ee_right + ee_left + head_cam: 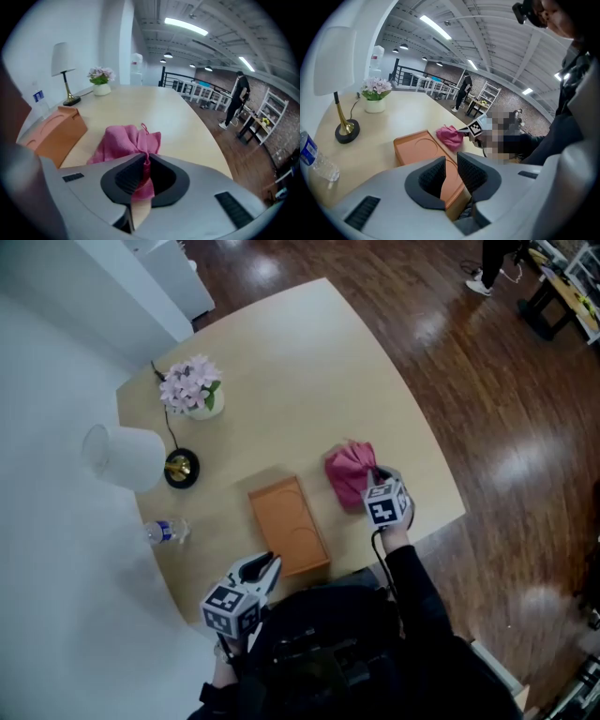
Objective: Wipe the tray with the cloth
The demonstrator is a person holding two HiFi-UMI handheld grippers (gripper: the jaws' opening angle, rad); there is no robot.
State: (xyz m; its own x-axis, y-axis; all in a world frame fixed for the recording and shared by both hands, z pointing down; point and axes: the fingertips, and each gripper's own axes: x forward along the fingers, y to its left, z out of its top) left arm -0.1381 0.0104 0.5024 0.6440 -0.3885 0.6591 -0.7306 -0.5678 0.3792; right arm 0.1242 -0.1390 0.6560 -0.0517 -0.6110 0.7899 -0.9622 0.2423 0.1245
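An orange tray (286, 521) lies near the table's front edge. To its right sits a crumpled pink cloth (349, 472). My right gripper (374, 478) is at the cloth's near side. In the right gripper view its jaws (146, 171) are shut on a fold of the cloth (126, 143), with the tray (58, 129) off to the left. My left gripper (271, 564) hovers at the tray's near left corner. In the left gripper view its jaws (451, 171) stand a little apart with nothing gripped; the tray (417, 147) shows through the gap and the cloth (449, 136) lies beyond.
On the round wooden table (300, 362) stand a white-shaded lamp (127, 457), a pot of pink flowers (192, 390) and a lying water bottle (167, 532), all left of the tray. The table edge runs close behind the cloth. A person (487, 263) stands far off.
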